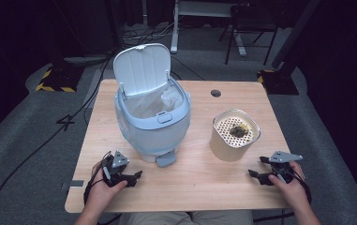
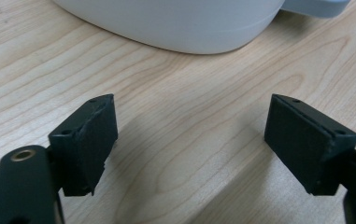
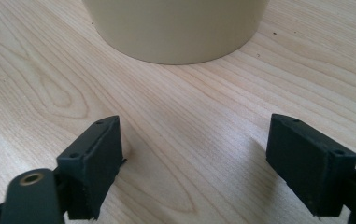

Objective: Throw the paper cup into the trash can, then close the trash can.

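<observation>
High view: my left gripper [image 1: 136,177] and right gripper [image 1: 256,174] rest released and empty; next, my right jaws must reach the cup [image 1: 232,140] just ahead.

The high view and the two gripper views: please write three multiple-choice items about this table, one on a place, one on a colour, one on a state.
1. Where does the round beige container with the perforated insert stand on the light wooden table?
A. to the right of the pale blue plastic pedal bin
B. inside the bin
C. on the floor

2. What colour is the bin's pedal?
A. red
B. pale blue
C. black

3. How is the bin's lid?
A. shut flat
C. lying on the table
B. raised open

Answers:
1 A: the high view shows the container right of the bin, in front of the right gripper.
2 B: the pedal matches the bin's body.
3 B: the lid stands upright behind the opening, and the liner inside shows. The left gripper rests near the pedal with jaws apart and empty.
</observation>
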Available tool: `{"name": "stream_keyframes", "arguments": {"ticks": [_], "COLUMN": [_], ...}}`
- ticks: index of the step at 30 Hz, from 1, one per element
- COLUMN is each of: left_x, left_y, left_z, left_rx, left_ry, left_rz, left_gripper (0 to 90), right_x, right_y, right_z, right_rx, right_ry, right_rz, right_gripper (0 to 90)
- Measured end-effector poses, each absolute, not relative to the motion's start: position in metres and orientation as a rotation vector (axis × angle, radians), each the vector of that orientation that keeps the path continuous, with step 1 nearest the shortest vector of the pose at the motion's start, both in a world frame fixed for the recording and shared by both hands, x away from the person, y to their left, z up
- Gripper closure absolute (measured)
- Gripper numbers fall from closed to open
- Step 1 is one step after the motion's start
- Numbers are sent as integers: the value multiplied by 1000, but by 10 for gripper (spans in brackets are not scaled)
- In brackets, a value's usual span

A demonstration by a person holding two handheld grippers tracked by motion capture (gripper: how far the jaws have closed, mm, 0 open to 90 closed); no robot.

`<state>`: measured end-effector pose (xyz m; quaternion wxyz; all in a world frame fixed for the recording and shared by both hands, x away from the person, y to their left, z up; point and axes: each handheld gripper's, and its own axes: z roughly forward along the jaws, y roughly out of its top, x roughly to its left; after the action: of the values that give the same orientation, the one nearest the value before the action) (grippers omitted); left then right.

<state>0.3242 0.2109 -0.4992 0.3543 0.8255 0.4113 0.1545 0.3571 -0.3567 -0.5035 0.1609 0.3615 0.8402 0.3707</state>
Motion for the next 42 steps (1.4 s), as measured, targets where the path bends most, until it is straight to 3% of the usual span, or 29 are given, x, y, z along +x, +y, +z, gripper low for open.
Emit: {"name": "stream_keyframes", "arguments": {"ticks": [3,13,24,42], "left_x": [322,317,310,331], "left_y": [213,219,231,244], "left_z": [-492,-463,-407,-325], "left_rx": [2090,2014,1878,1783], "left_ry": [1015,914,813,702], "left_rz": [389,380,341,369], "left_gripper": [236,253,269,311], "right_x": [357,357,357,357], "right_y": [-356,-356,-356,-355], "right_z": [-504,-504,-504,-504], "right_rx": [1035,1037,1040,1042], "right_ry": [2397,2397,2396,2395], "right_rz": [1053,1051,1050,1049], "right_gripper": [179,177,173,172]}}
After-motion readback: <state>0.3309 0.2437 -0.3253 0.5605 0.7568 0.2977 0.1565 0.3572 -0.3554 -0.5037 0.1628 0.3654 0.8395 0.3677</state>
